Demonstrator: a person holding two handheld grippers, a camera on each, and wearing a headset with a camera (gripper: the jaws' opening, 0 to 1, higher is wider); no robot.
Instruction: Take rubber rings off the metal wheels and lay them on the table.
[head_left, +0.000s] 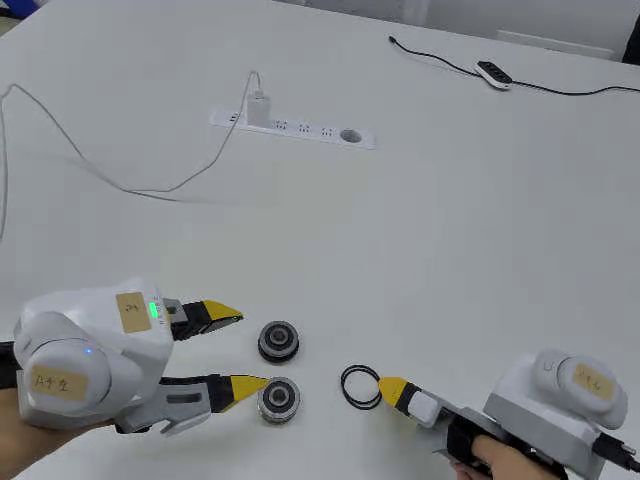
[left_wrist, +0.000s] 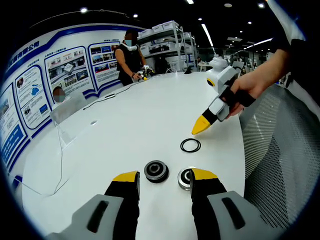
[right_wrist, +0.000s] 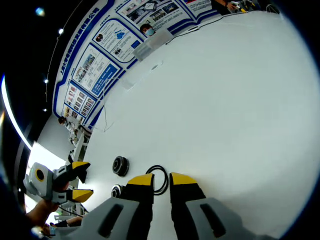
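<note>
Two metal wheels lie near the table's front edge: the farther wheel (head_left: 278, 340) (left_wrist: 156, 171) (right_wrist: 120, 166) and the nearer wheel (head_left: 278, 400) (left_wrist: 185, 178), each with a dark band around it. My left gripper (head_left: 238, 350) (left_wrist: 165, 176) is open just left of them, its jaws level with the two wheels and holding nothing. A loose black rubber ring (head_left: 360, 386) (left_wrist: 190, 145) (right_wrist: 160, 180) lies flat on the table to the right of the wheels. My right gripper (head_left: 392, 388) (right_wrist: 162, 179) is shut and empty, its yellow tip right beside the ring.
A white power strip (head_left: 295, 128) with a plugged charger and a long cable lies in the middle of the table. A small switch on a black cord (head_left: 495, 73) is at the far right. A person (left_wrist: 131, 55) stands at the far end.
</note>
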